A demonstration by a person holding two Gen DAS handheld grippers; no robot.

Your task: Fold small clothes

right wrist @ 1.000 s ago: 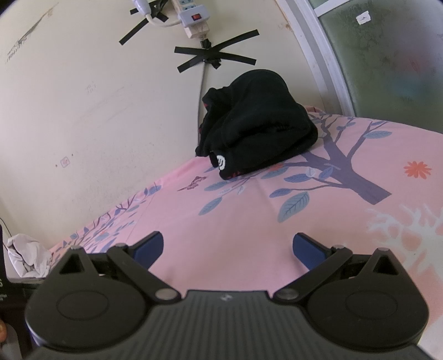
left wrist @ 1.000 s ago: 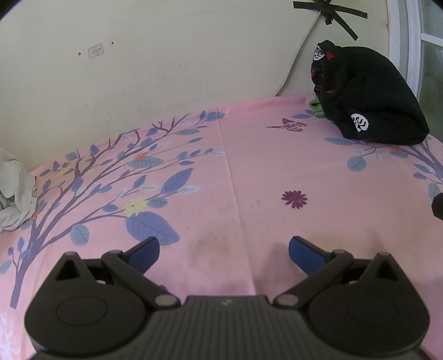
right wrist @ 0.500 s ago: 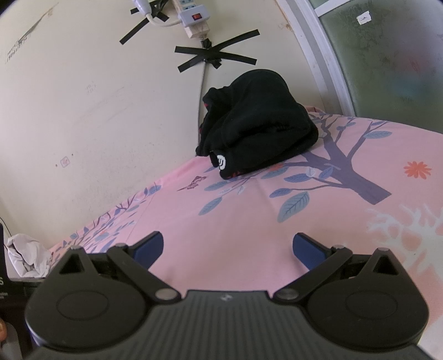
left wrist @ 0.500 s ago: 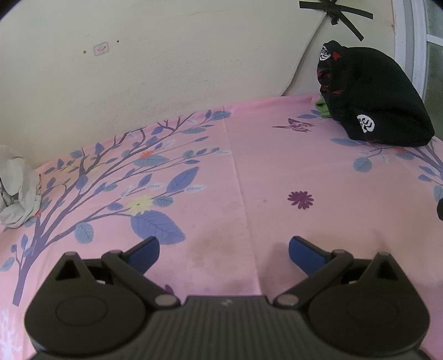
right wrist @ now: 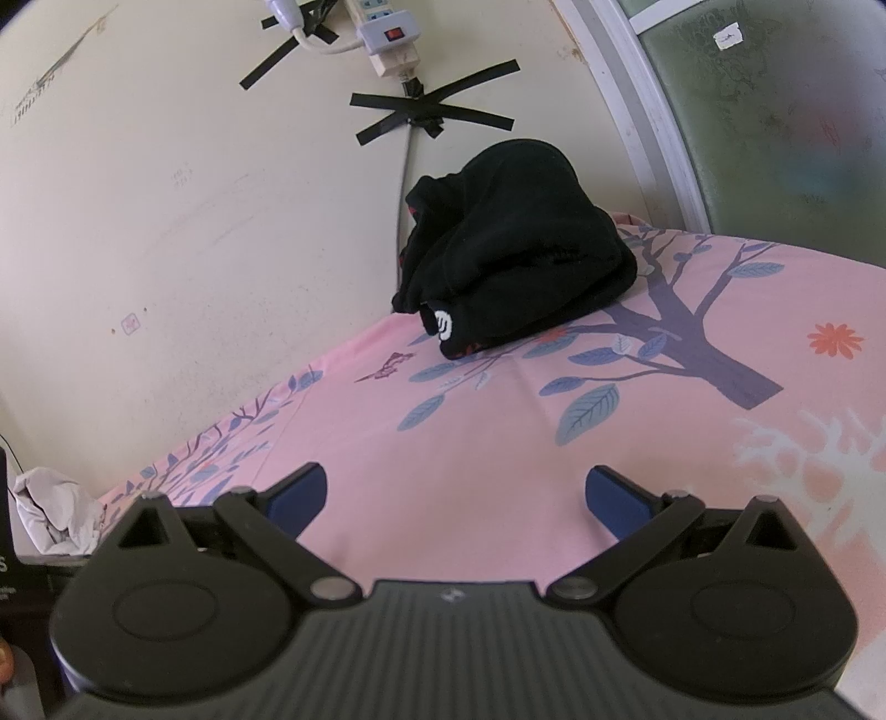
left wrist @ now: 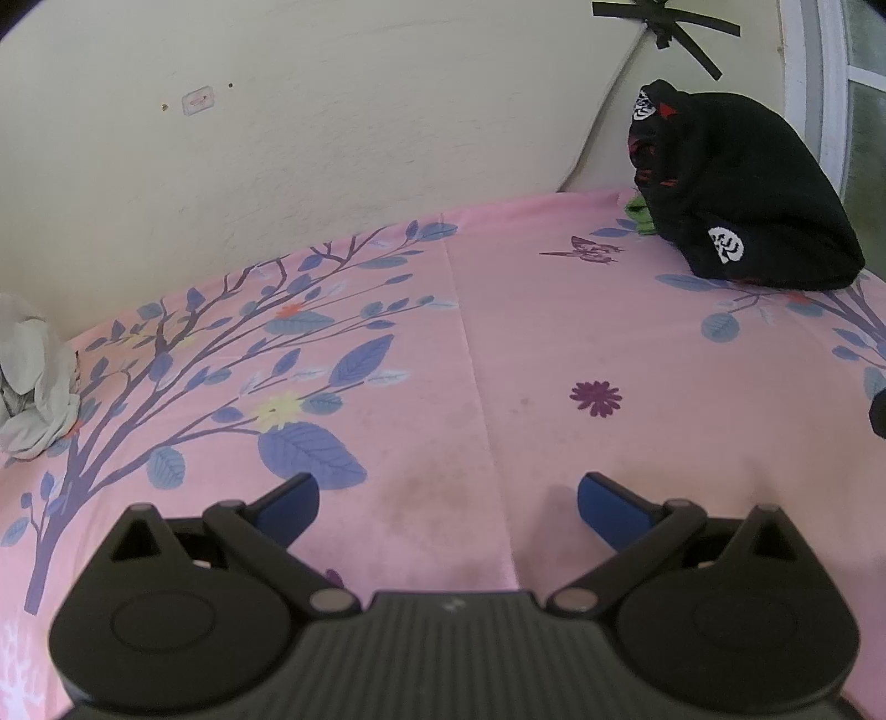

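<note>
Left wrist view: the left gripper [left wrist: 448, 498] hangs just above a pink sheet [left wrist: 498, 343] printed with branches and leaves. Its blue-padded fingers [left wrist: 290, 507] are spread wide with nothing between them.

The black clothes [left wrist: 736, 194] sit in a bundled heap at the far right corner of the sheet, near the wall [left wrist: 332, 111] and beside the window frame [left wrist: 808, 83]. In this view the heap's long axis slopes from upper left, by the wall, to lower right. A white logo [left wrist: 725, 245] faces the camera on its near edge. A scrap of green cloth [left wrist: 638, 213] shows at its left base. A crumpled white cloth [left wrist: 33, 382] lies at the left edge of the sheet, well apart from the heap.

Right wrist view: the right gripper [right wrist: 457, 495] is also spread wide and empty above the sheet [right wrist: 498, 432]. The black clothes [right wrist: 520, 243] lie ahead of it, well apart. A power strip [right wrist: 387, 33] and black tape [right wrist: 426, 111] are fixed to the wall above the heap.
</note>
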